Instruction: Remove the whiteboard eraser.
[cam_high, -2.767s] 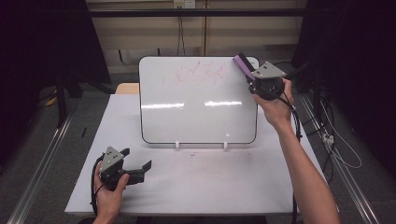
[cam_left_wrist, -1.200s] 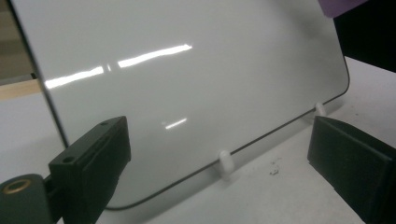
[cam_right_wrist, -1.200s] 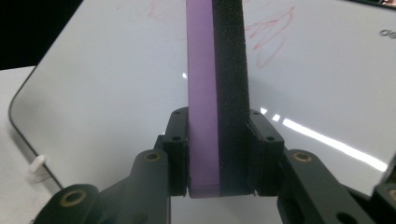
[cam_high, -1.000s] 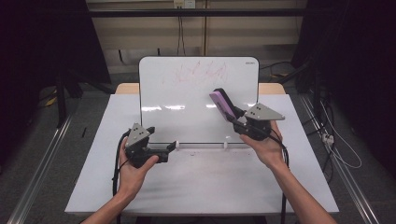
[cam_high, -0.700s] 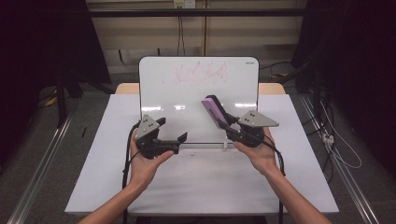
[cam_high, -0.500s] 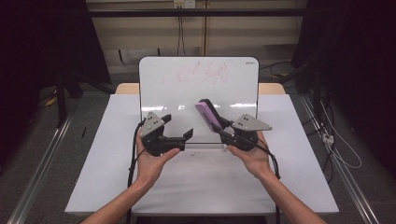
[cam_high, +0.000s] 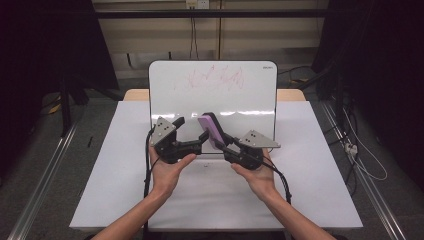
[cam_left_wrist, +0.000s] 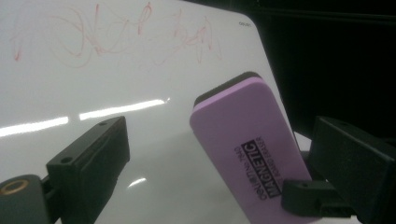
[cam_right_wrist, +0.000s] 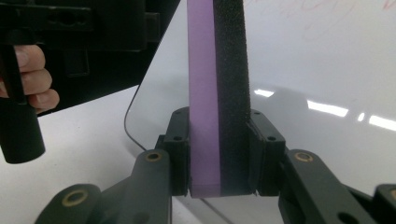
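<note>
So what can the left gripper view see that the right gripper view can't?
The left gripper view alone shows the black printed word MAGNETIC on the eraser's purple face, the dense red scribbles across the board, and its own open left gripper with jaws on either side of the eraser.

The right gripper view alone shows the eraser's black foam pad edge-on, the right gripper clamped on it, and the person's fingers.

Both show the purple magnetic eraser and the glossy white whiteboard.
</note>
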